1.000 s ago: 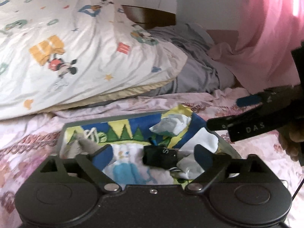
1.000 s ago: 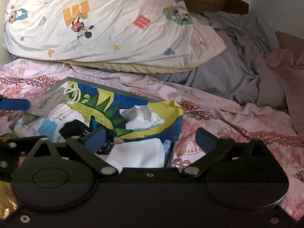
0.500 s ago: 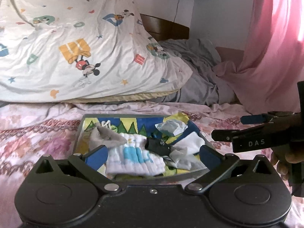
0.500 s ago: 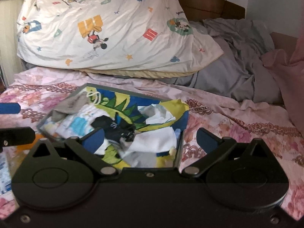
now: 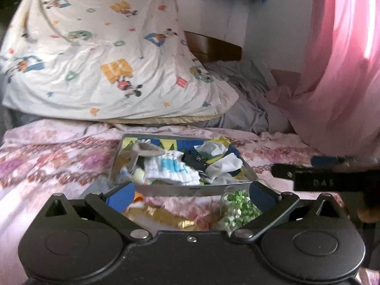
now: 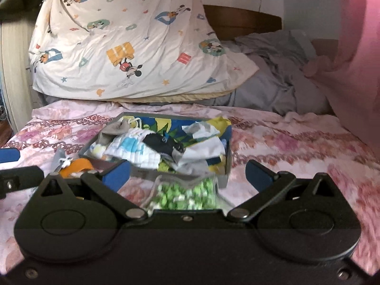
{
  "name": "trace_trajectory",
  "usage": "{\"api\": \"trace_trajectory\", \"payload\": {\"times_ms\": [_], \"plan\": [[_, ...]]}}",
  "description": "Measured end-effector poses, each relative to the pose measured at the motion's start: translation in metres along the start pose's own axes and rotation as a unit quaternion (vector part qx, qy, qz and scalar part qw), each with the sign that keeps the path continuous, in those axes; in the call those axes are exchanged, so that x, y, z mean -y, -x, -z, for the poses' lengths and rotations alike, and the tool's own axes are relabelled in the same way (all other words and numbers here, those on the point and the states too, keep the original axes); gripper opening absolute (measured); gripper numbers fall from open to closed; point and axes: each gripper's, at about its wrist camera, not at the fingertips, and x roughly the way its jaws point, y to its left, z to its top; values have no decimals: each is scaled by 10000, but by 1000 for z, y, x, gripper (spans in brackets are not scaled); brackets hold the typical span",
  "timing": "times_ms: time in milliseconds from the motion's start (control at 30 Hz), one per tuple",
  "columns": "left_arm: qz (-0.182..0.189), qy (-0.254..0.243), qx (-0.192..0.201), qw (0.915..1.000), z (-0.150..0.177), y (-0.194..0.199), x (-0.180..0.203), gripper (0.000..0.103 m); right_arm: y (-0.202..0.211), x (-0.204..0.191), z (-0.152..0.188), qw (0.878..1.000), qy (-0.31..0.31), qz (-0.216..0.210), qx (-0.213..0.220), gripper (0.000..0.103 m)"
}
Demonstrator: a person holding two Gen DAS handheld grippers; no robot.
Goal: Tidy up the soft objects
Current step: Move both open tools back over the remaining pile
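Grippers both empty: left gripper [image 5: 191,193] with jaws spread wide and nothing between the blue pads; right gripper [image 6: 187,173] likewise spread and holding nothing, both hovering over the bed just short of the box. Item nearest the right claw, at its 12 o'clock: clear bag of green-and-white pieces [image 6: 187,194], lying on the pink floral bedsheet [image 6: 296,147] outside the box and touching its near wall. At 10 o'clock of the right claw: orange item [image 6: 76,166] with a small grey scrap beside it, also loose on the sheet; a gold foil-like piece [image 5: 166,216] shows between the left jaws. Container: shallow grey-walled box [image 6: 226,156] lined with a blue, yellow and green printed cloth, at 12 o'clock of both claws. Contents: white-and-light-blue folded garment [image 6: 133,149] in the middle, black sock-like piece [image 6: 163,143] on top of it, grey sock [image 5: 144,153] at the far left corner, white cloths [image 5: 225,166] on the right side, heaped rather than sorted. Progress, as judged: most soft items already boxed; the loose pieces in front remain. Beyond, at 12 o'clock: cartoon-print quilt [image 6: 123,47], grey bedding, pink curtain.
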Motion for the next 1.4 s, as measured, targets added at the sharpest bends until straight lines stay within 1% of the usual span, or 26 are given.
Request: {"api": "trace_trajectory", "payload": {"times_ms": [67, 167, 367, 533, 667, 733, 1000, 1067, 1100, 1400], "plan": [[-123, 154, 17, 9998, 12, 9, -3, 102, 14, -3, 13, 10000, -21, 33, 17, 102], [-336, 378, -21, 9987, 29, 18, -8, 102, 31, -7, 32, 9999, -112, 93, -82, 102], [-671, 570, -275, 9957, 56, 28, -20, 102, 51, -16, 66, 9992, -190, 185, -287, 102], [-877, 719, -431, 9926, 72, 34, -28, 102, 57, -23, 86, 9990, -102, 216, -383, 102], [-994, 712, -546, 9910, 83, 37, -30, 102, 57, -28, 103, 9984, -98, 30, -558, 102], [-1045, 723, -606, 9900, 87, 38, -30, 102, 50, -33, 108, 9979, -71, -47, -638, 102], [-1289, 860, -870, 9841, 104, 40, -36, 102, 40, -47, 115, 9967, -11, -353, -729, 102], [-1334, 857, -893, 9833, 105, 41, -38, 102, 37, -52, 116, 9963, -12, -402, -760, 102], [-1350, 854, -903, 9830, 106, 41, -39, 102, 27, -51, 114, 9961, -6, -433, -775, 102], [-1472, 874, -977, 9804, 110, 42, -41, 102, 26, -53, 113, 9939, 107, -733, -819, 102]]}}
